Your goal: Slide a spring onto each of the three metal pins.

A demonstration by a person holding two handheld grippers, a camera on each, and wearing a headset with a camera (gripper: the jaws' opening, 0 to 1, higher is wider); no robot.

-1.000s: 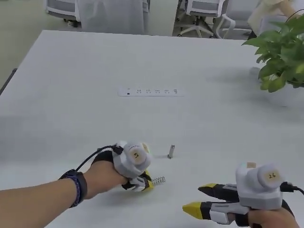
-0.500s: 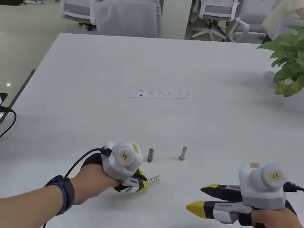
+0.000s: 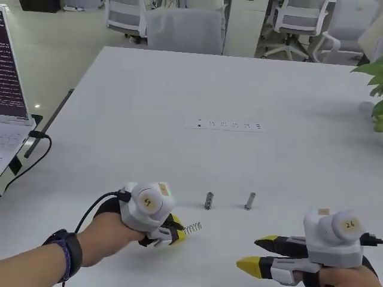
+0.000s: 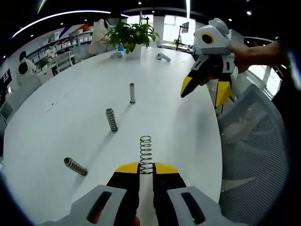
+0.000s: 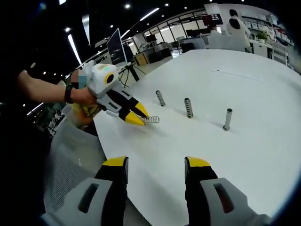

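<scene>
White table (image 3: 179, 89). Left gripper (image 4: 146, 165): jaws almost closed, pinching one end of a spring (image 4: 146, 153), which sticks out forward just above the tabletop. Right gripper (image 5: 156, 162): jaws wide apart, empty, touching nothing, near the table edge. Row on the table: bare pin (image 5: 228, 119), then sprung pin (image 5: 188, 108), then second sprung pin (image 5: 160, 98), nearest the left gripper.

A wide white tabletop (image 3: 149, 107) carries a power strip (image 3: 229, 125) toward 12 o'clock. Grey office chairs (image 3: 185, 30) stand beyond it, an open laptop (image 3: 9, 89) sits at 9 o'clock, and a leafy plant (image 3: 374, 69) at 2 o'clock.
</scene>
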